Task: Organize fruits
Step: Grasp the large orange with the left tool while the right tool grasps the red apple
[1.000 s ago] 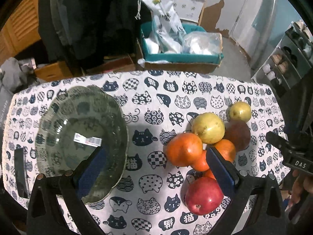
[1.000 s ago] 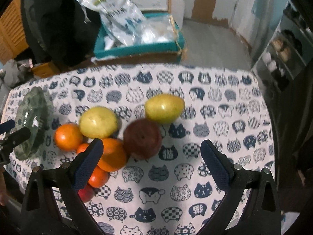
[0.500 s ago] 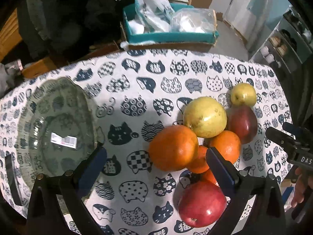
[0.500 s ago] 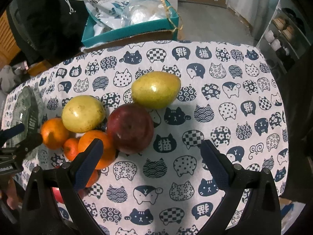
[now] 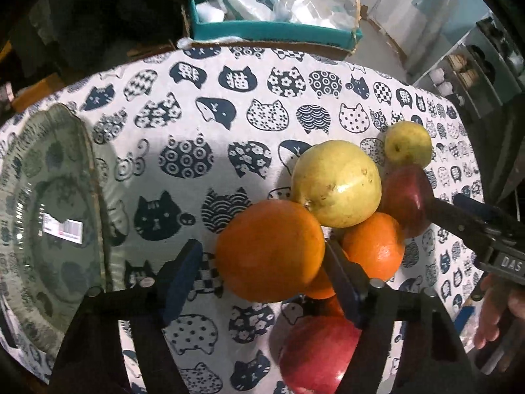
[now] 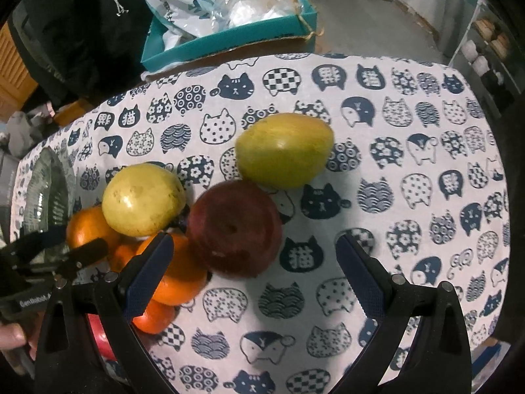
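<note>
Jaws of our left gripper (image 5: 262, 262) are closing around the big orange (image 5: 270, 251), right pad touching it, left pad still just off, so not pinched yet; our right gripper (image 6: 254, 274) has jaws spread wide over the dark red apple (image 6: 234, 228), not touching. Fruit sits clustered on the cat-print tabletop (image 5: 229, 98): yellow pear (image 5: 336, 182) against the orange, red apple (image 5: 318, 354) nearest, glass bowl (image 5: 49, 213) well left.
</note>
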Tool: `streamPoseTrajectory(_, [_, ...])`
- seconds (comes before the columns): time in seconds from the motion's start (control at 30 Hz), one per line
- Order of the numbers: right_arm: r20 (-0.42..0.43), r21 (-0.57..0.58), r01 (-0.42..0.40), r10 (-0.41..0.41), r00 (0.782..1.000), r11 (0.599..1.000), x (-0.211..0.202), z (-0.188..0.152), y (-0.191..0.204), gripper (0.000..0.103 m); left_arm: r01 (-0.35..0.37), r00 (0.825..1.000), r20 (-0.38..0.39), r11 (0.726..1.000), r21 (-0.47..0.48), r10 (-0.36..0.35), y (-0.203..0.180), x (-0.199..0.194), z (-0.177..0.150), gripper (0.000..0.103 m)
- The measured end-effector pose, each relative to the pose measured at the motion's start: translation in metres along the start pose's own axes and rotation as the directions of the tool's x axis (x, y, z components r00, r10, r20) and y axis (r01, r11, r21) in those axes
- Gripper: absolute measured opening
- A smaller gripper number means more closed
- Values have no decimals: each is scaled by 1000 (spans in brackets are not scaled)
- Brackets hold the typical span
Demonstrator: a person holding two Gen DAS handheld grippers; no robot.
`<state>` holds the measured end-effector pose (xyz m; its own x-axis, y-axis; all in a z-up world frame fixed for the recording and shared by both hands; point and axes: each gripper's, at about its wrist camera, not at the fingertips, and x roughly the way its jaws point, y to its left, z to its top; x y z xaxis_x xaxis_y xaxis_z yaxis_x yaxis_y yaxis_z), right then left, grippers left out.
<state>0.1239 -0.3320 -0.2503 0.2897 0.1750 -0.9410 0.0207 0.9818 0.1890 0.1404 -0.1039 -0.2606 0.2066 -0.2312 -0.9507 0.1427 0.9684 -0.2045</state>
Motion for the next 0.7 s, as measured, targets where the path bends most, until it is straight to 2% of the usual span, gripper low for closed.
streamPoseTrajectory(0.07, [-15,3,-8,9,1000,1000,7,4,2,95,15,1000,-6,1000,0,-15,0,3,0,69])
streamPoseTrajectory(0.33, [-85,26,-35,38,996,999,38,9,5,86,33,999,-1,999,12,-33,2,8,0,68])
streamPoseTrajectory(0.53, [-114,55,-94,99,988,994,53,9,7,71,30,1000,5,999,20,-31,0,9,1,67])
streamPoseTrajectory(0.7, [-99,43,-69,73,992,997,49,5,9,71,30,999,23,999,24,-30,1,6,-3,66])
